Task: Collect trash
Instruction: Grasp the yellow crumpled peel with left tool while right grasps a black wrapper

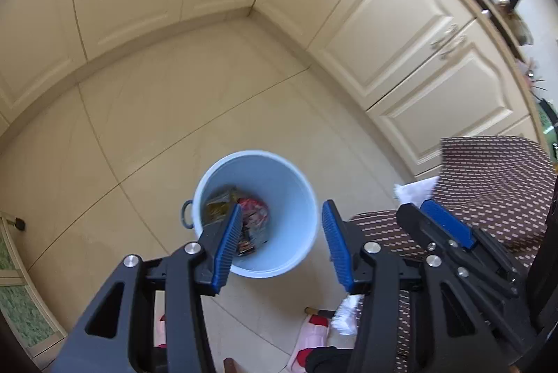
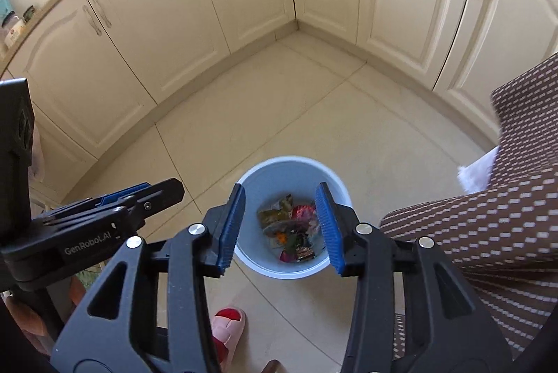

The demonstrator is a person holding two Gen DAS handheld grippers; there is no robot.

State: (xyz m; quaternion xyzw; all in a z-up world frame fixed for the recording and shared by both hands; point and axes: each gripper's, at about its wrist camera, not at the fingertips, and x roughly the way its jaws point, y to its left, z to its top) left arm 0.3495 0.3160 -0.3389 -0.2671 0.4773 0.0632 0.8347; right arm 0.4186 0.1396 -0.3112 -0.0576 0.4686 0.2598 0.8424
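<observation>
both grippers over the bin, nothing in them

my left gripper point(image 1: 282, 233) and right gripper point(image 2: 280, 226) hang released above the pale blue bin point(image 2: 254, 177) on the floor, trash point(image 2: 291, 230) at its bottom.

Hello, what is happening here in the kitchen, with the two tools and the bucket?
A person is collecting trash with two handheld grippers. The left gripper and the right gripper both hang open and empty above a light blue bin on the tiled floor. Wrappers already lie at the bottom of it.
</observation>
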